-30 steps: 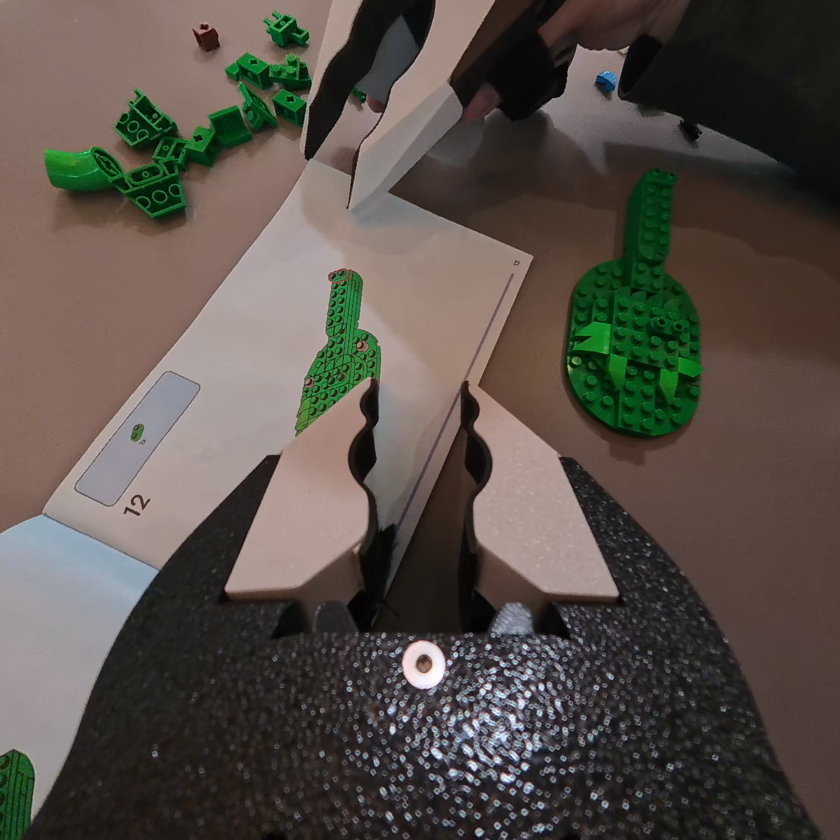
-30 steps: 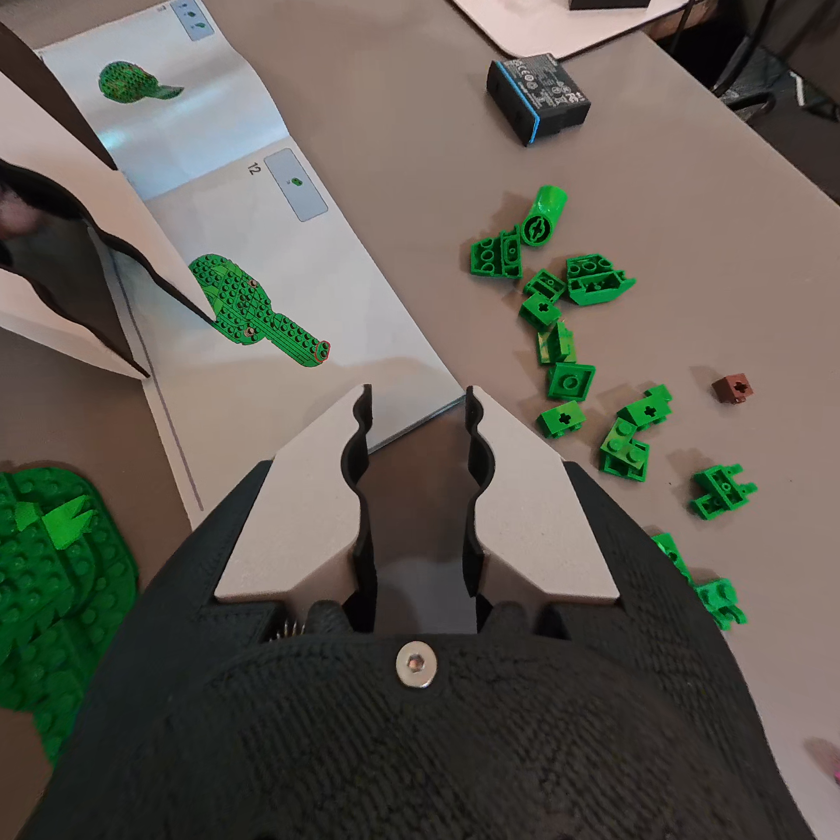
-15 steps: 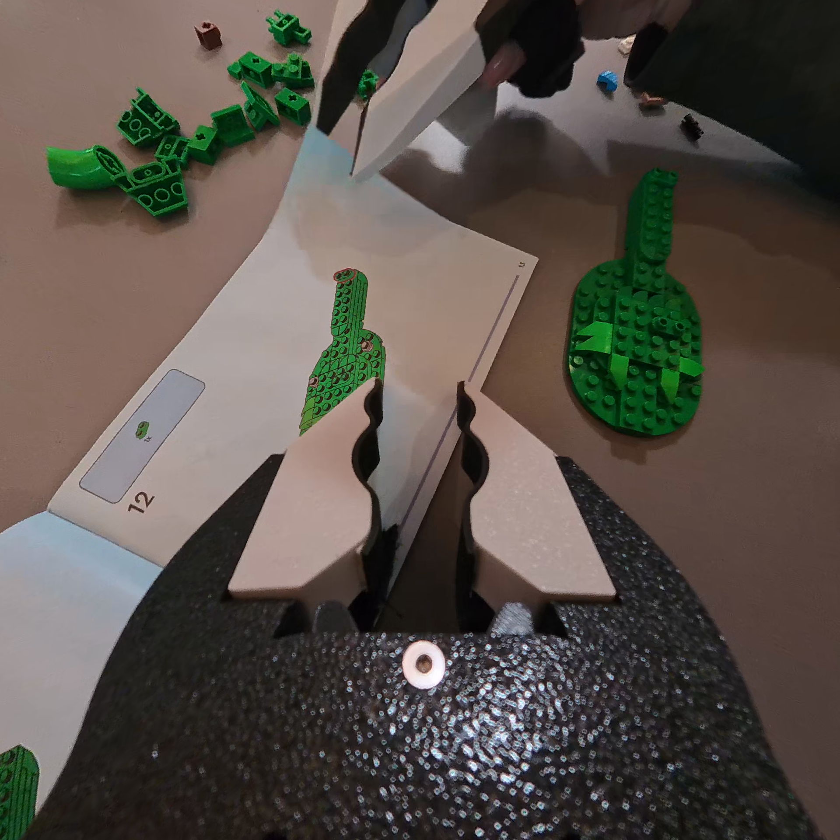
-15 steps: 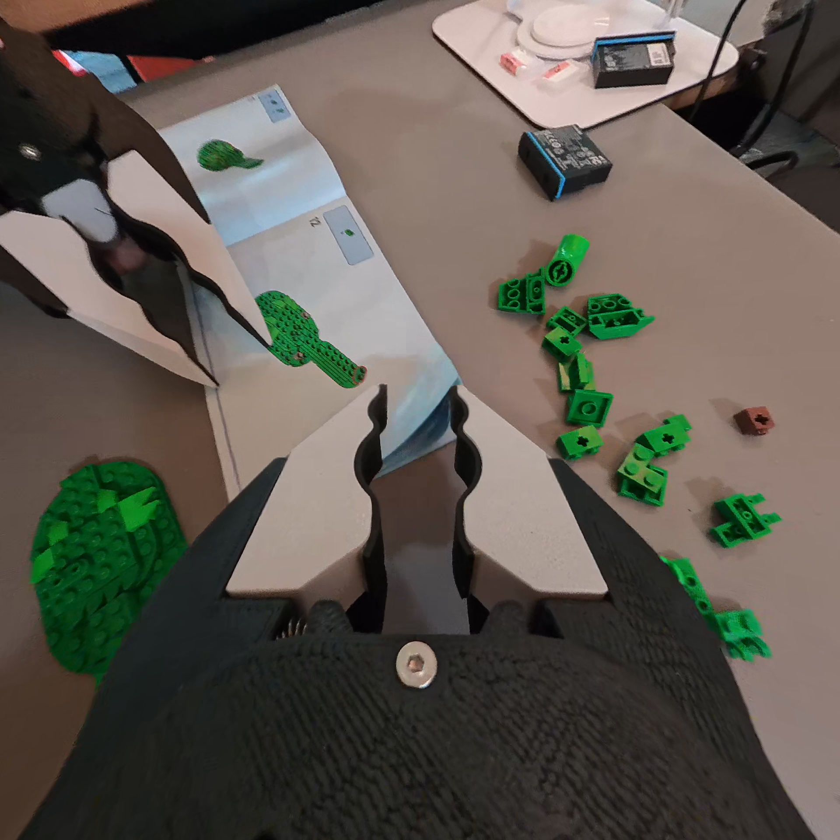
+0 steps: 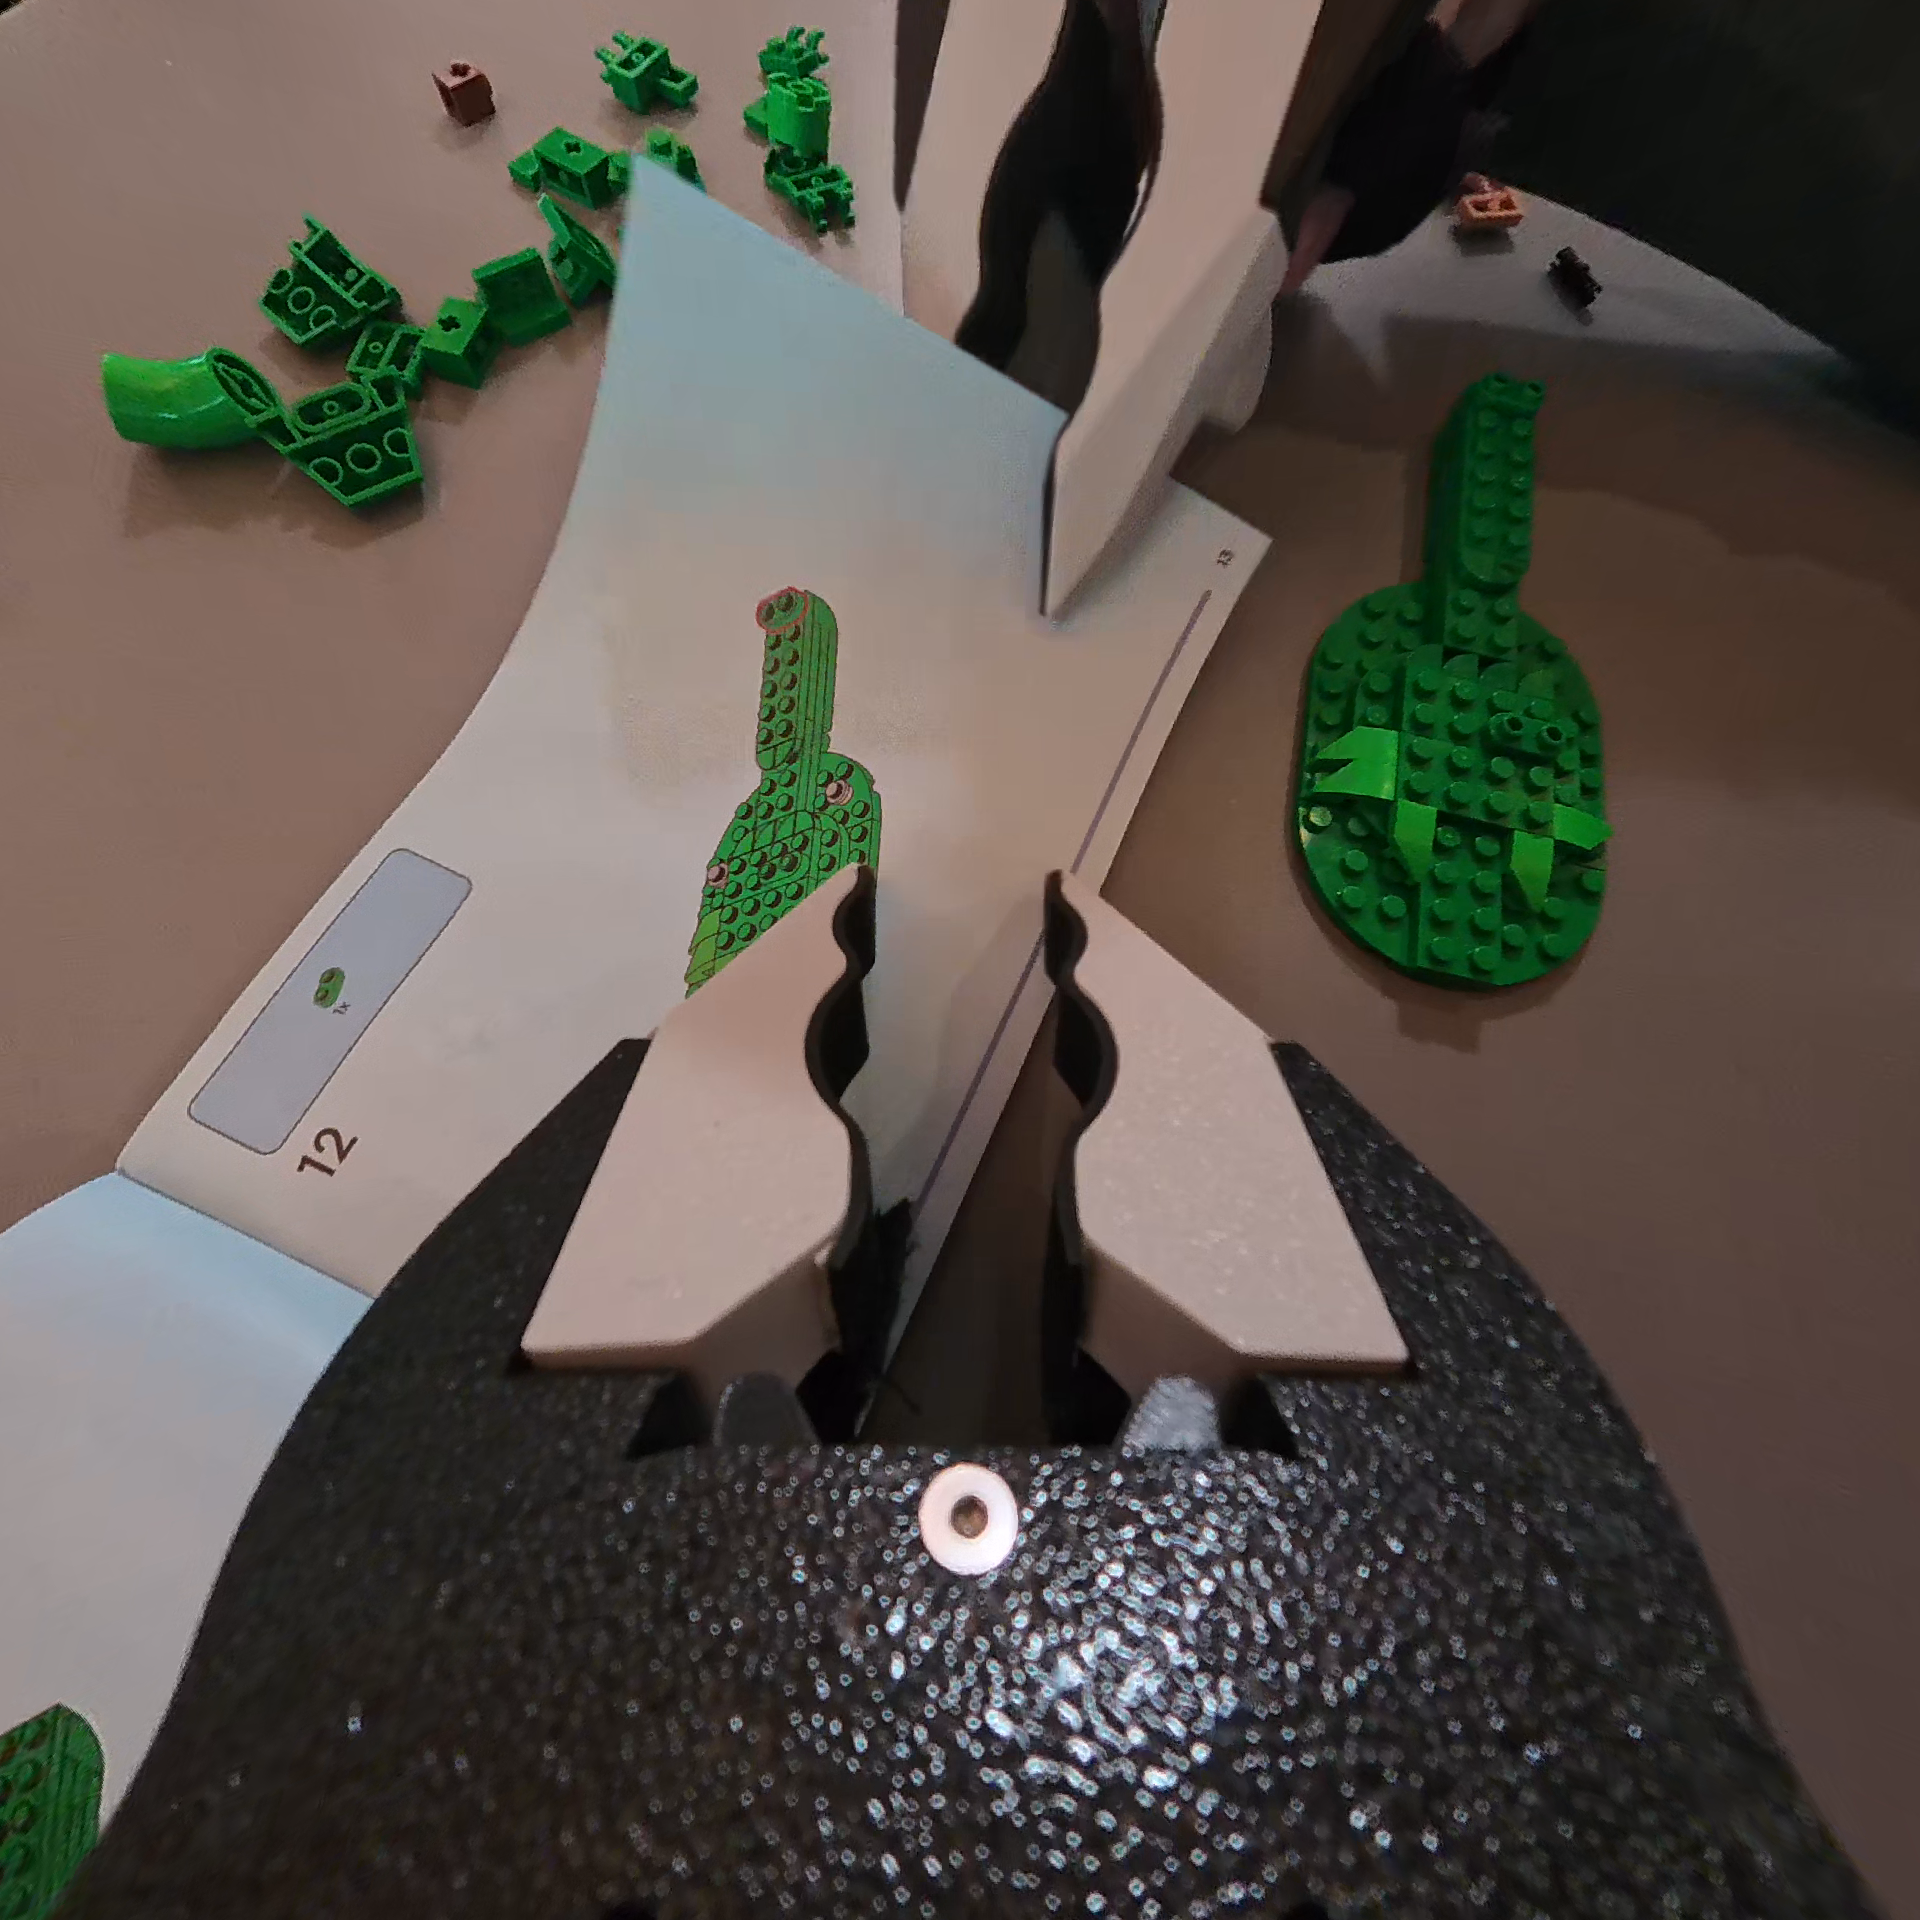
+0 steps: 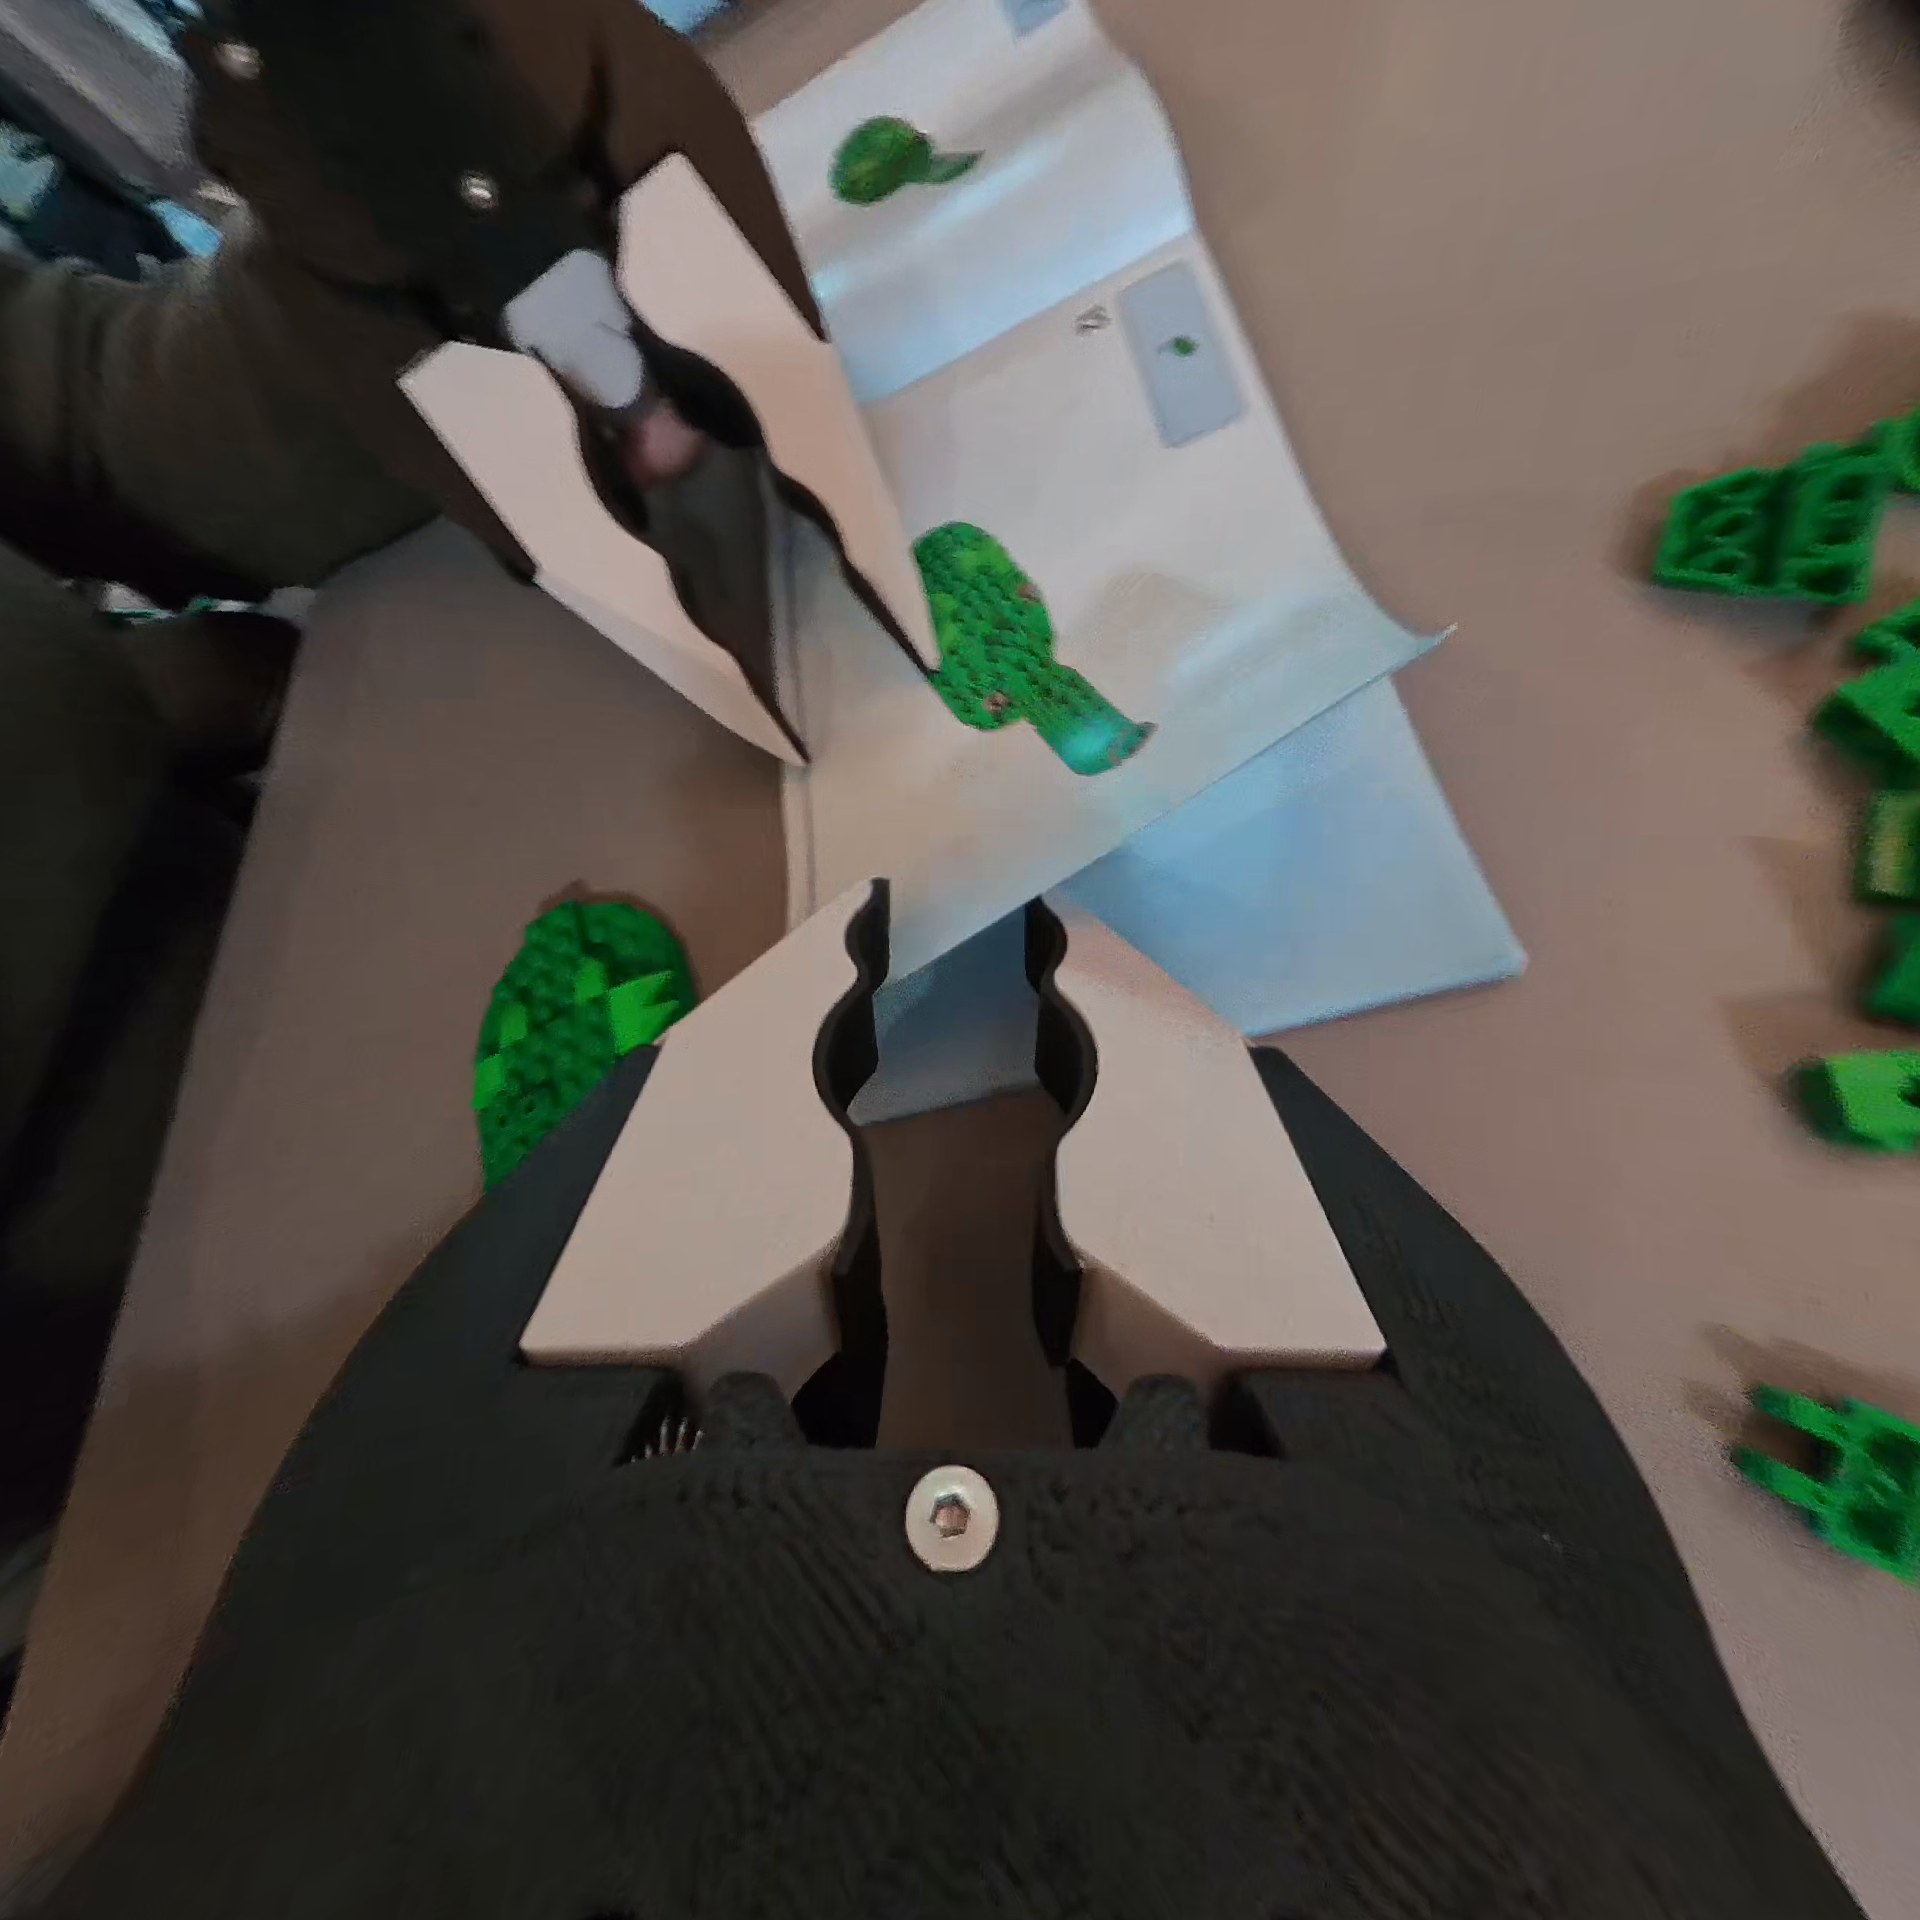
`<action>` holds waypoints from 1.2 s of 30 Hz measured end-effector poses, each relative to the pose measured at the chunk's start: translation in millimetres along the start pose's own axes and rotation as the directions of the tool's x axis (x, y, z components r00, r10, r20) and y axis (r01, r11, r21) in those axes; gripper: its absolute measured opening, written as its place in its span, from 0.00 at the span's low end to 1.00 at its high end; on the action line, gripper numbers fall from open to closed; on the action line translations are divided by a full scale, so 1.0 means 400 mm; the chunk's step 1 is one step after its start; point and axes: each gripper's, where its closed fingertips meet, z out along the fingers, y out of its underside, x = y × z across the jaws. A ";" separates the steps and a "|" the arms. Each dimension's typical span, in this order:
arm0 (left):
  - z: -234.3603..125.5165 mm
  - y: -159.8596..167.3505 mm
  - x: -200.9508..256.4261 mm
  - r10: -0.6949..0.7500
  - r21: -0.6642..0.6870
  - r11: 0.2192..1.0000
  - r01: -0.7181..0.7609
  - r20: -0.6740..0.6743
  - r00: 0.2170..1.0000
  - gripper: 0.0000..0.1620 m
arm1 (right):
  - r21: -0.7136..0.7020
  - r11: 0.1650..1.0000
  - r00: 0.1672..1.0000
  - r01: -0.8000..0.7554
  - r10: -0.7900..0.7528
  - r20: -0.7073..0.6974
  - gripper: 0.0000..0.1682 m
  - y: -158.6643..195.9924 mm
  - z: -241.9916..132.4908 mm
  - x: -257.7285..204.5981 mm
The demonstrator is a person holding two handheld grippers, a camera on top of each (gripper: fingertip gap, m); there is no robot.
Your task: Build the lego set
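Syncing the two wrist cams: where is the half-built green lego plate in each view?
Left wrist view: the green lego plate lies flat on the table at right of centre, beside the right edge of the instruction booklet.
Right wrist view: it sits at lower left, blurred, partly hidden behind the right tool.
Shared landmark: the booklet's printed green model picture.
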 end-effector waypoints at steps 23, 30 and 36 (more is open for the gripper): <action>-0.052 -0.153 0.088 0.415 0.319 0.830 -0.458 0.195 0.889 0.28 | 0.248 0.969 0.990 0.008 -0.044 0.137 0.18 -0.152 -0.011 -0.106; -0.038 -0.136 0.063 0.445 0.230 0.831 -0.506 0.271 0.854 0.19 | 0.259 0.966 0.993 -0.008 -0.024 0.119 0.18 -0.153 -0.015 -0.091; -0.051 -0.145 0.064 0.435 0.262 0.825 -0.500 0.269 0.859 0.05 | 0.269 0.963 0.994 -0.011 -0.018 0.106 0.18 -0.153 -0.027 -0.081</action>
